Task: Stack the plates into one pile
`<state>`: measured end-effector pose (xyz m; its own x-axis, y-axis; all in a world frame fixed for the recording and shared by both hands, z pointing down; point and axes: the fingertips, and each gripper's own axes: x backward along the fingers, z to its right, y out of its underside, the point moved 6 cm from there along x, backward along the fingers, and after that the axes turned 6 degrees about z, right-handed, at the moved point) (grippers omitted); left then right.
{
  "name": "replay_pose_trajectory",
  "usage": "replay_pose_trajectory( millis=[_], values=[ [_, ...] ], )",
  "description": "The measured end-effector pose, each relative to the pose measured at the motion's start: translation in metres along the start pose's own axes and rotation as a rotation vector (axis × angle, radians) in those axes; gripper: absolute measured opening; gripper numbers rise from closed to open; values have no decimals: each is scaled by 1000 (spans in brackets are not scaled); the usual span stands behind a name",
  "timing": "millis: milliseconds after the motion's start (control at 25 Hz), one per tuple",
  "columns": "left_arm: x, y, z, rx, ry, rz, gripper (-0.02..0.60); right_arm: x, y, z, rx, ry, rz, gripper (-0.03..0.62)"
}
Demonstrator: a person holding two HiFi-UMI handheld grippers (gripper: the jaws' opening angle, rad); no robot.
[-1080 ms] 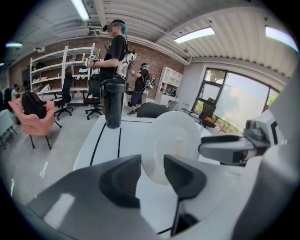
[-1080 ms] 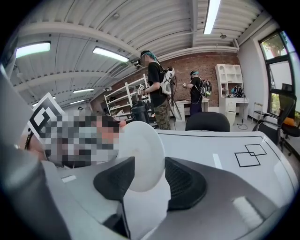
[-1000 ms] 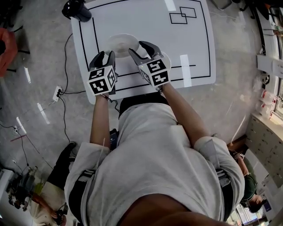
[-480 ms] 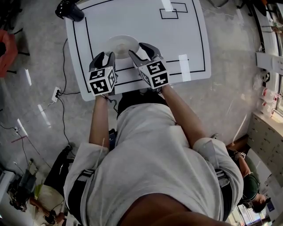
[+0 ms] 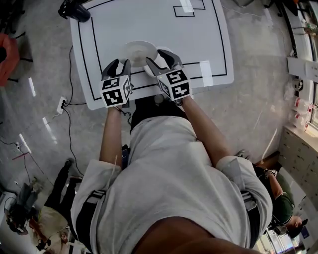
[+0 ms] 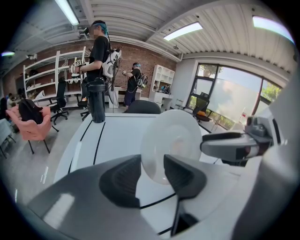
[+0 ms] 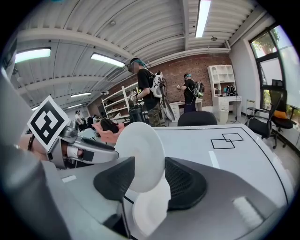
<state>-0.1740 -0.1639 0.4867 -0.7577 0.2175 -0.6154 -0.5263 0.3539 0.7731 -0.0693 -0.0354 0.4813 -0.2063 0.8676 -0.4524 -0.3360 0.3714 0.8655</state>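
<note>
A pale, slightly see-through plate (image 5: 138, 51) hangs tilted just above the white table (image 5: 198, 30), near its front edge. My left gripper (image 5: 118, 61) is shut on its near-left rim. My right gripper (image 5: 160, 57) is shut on its near-right rim. In the left gripper view the plate (image 6: 176, 138) rises between my jaws (image 6: 152, 164), and the right gripper (image 6: 234, 145) reaches in from the right. In the right gripper view the same plate (image 7: 140, 150) fills the jaw gap (image 7: 150, 166). A second white plate (image 7: 150, 213) lies flat right below it, and the left gripper (image 7: 84, 152) sits at the left.
A dark flask (image 5: 74, 10) stands at the table's far-left corner. Black lines, a small rectangle outline (image 5: 184, 10) and a white tape strip (image 5: 206, 72) mark the tabletop. Cables (image 5: 69, 104) run across the floor on the left. People (image 6: 101, 51) and chairs stand beyond the table.
Both grippers have carried the pale plate to the right across the table, closer to the second white plate. The table has slid left and up in the head view.
</note>
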Motion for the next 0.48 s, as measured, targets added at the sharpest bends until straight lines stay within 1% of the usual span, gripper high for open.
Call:
replay_pose_trajectory(
  millis=[480],
  values=[
    [6,14,32,-27,36,-17,146,32,19,11,-35,32,7,207]
  ],
)
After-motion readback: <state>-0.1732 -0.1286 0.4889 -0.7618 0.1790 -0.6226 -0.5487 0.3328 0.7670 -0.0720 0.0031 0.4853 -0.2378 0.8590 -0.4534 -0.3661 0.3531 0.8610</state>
